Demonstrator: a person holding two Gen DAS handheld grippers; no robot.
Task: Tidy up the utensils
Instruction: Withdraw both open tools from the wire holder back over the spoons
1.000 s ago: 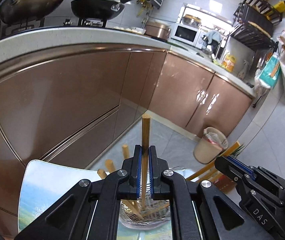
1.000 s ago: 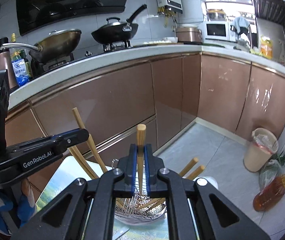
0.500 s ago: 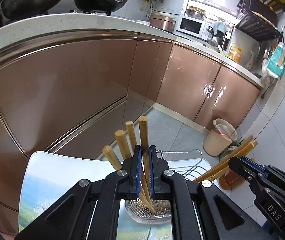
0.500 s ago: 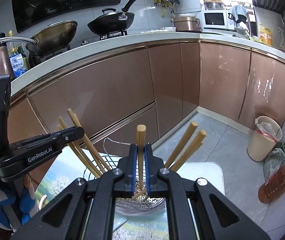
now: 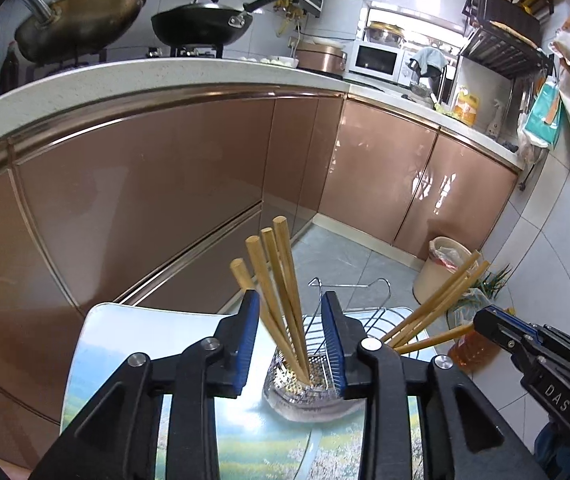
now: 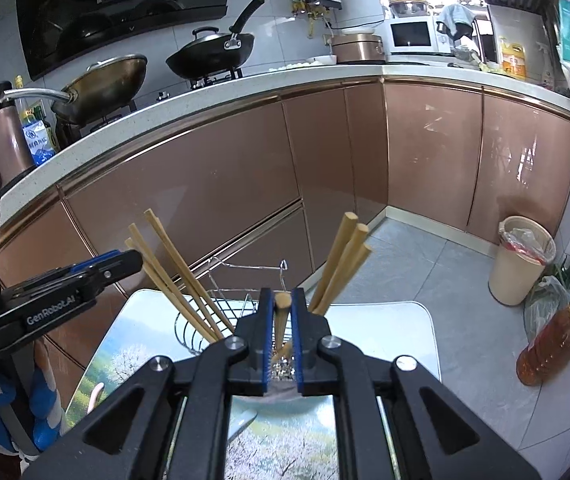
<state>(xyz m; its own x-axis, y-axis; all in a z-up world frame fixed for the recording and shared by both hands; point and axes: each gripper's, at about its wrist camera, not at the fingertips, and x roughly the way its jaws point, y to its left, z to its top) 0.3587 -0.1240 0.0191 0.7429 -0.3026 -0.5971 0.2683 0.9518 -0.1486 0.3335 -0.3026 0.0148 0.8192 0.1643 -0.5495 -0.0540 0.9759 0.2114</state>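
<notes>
1. Left gripper (image 5: 291, 344) now spread wide, no longer pinching; released chopstick (image 5: 289, 292) standing with three others in metal holder (image 5: 305, 380) on table (image 5: 133, 336).
2. Right gripper (image 6: 283, 344) still clamped on last chopstick (image 6: 282, 316), lowered over holder since a second ago.
3. Only right release left, likely.

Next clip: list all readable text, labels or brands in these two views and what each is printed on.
"DAS" – on the black body of the right tongs, seen from the left wrist view.
"GenRobot.AI" – on the black body of the left tongs, seen from the right wrist view.
Blue-and-white label on the bottle beside the wok: too small to read.
Yellow bottle on the counter: label blurred.
</notes>
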